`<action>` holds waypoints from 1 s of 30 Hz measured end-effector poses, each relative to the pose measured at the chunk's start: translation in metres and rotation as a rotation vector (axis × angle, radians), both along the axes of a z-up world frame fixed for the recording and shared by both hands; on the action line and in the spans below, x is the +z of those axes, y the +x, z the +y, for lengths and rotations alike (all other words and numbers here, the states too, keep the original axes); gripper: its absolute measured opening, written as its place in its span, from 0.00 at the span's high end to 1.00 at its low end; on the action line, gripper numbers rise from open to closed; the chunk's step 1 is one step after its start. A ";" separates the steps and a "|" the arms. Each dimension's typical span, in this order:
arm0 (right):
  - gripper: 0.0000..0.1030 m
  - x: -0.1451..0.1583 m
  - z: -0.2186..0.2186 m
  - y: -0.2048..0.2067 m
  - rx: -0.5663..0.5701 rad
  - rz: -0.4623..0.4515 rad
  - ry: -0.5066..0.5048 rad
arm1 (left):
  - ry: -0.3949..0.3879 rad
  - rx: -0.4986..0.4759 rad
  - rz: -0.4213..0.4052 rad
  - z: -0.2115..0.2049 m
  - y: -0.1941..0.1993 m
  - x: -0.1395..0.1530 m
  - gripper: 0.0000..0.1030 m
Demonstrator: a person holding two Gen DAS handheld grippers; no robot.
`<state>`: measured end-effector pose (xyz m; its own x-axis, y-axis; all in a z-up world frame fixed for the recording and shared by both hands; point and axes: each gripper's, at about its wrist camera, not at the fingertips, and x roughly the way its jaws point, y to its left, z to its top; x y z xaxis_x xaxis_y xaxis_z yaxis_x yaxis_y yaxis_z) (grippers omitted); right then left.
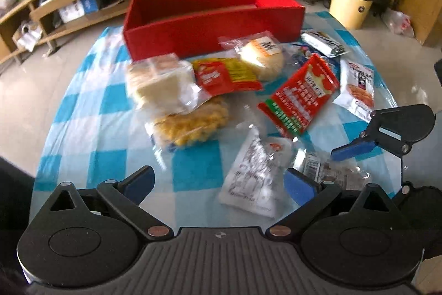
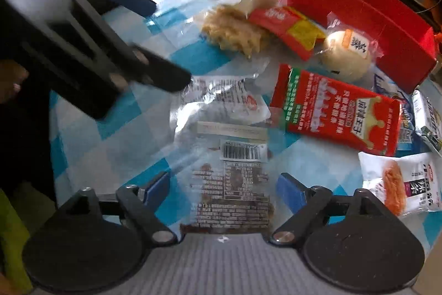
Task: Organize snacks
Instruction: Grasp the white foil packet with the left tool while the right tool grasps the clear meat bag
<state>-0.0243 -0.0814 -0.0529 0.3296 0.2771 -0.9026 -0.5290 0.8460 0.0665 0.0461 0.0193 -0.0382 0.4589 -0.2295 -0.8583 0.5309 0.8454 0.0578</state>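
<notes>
Both jaws stand wide apart, gripping nothing: your left gripper [image 1: 218, 184] hovers over a white packet [image 1: 254, 170], your right gripper [image 2: 223, 187] over a clear barcoded packet [image 2: 234, 179]. Snacks lie before the red box [image 1: 210, 18].

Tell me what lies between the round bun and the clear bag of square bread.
The red-and-yellow packet lies between the bun and bread bag, seen in the left wrist view.

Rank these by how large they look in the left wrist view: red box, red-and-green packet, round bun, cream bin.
1. red box
2. red-and-green packet
3. round bun and cream bin: look alike; the bin stands farther off.
</notes>
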 end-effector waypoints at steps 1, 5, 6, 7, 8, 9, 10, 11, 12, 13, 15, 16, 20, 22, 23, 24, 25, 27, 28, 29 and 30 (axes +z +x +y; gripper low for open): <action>0.17 0.000 -0.001 -0.003 0.005 -0.001 -0.011 | 0.003 -0.001 0.003 0.002 0.000 -0.001 0.02; 0.36 0.008 -0.015 -0.010 -0.042 0.034 0.030 | 0.021 -0.062 0.005 -0.002 -0.006 -0.006 0.02; 0.37 0.010 -0.020 -0.011 -0.063 0.048 0.047 | 0.026 -0.082 0.006 -0.004 -0.006 -0.007 0.02; 0.39 0.012 -0.024 -0.011 -0.080 0.057 0.062 | 0.029 -0.108 0.009 -0.010 -0.006 -0.008 0.02; 0.40 0.013 -0.028 -0.014 -0.094 0.060 0.077 | 0.030 -0.135 0.011 -0.014 -0.006 -0.009 0.02; 0.41 0.015 -0.031 -0.014 -0.097 0.061 0.089 | 0.037 -0.163 0.012 -0.020 -0.006 -0.011 0.02; 0.44 0.016 -0.032 -0.015 -0.095 0.057 0.095 | 0.050 -0.198 0.010 -0.027 -0.006 -0.013 0.02; 0.44 0.017 -0.033 -0.017 -0.096 0.053 0.092 | 0.066 -0.236 0.002 -0.034 -0.006 -0.016 0.01; 0.44 0.015 -0.033 -0.019 -0.094 0.050 0.082 | 0.081 -0.269 -0.007 -0.040 -0.006 -0.019 0.00; 0.44 0.013 -0.033 -0.021 -0.093 0.039 0.078 | 0.092 -0.295 -0.012 -0.045 -0.005 -0.023 0.00; 0.38 0.011 -0.033 -0.026 -0.067 0.028 0.056 | 0.102 -0.316 -0.008 -0.053 0.002 -0.031 0.00; 0.36 0.012 -0.033 -0.028 -0.062 0.017 0.055 | 0.110 -0.316 0.007 -0.056 0.007 -0.036 0.00; 0.33 0.011 -0.042 -0.028 -0.069 0.004 0.059 | 0.146 -0.297 0.021 -0.062 0.019 -0.054 0.00; 0.27 0.008 -0.048 -0.024 -0.078 0.021 0.070 | 0.119 -0.262 0.043 -0.064 0.025 -0.053 0.04; 0.21 0.005 -0.051 -0.022 -0.086 0.039 0.062 | 0.101 -0.247 0.061 -0.065 0.027 -0.054 0.05; 0.18 0.003 -0.054 -0.022 -0.095 0.044 0.054 | 0.086 -0.226 0.080 -0.064 0.028 -0.054 0.07; 0.14 0.001 -0.056 -0.021 -0.098 0.046 0.053 | 0.079 -0.211 0.088 -0.062 0.028 -0.053 0.11; 0.15 0.002 -0.061 -0.019 -0.111 0.052 0.079 | 0.072 -0.203 0.092 -0.061 0.022 -0.047 0.31; 0.17 0.002 -0.064 -0.017 -0.126 0.062 0.090 | 0.071 -0.188 0.100 -0.061 0.019 -0.044 0.35; 0.21 0.004 -0.066 -0.016 -0.138 0.068 0.094 | 0.078 -0.180 0.104 -0.060 0.015 -0.042 0.36; 0.25 0.007 -0.066 -0.015 -0.141 0.072 0.104 | 0.091 -0.177 0.100 -0.060 0.012 -0.042 0.36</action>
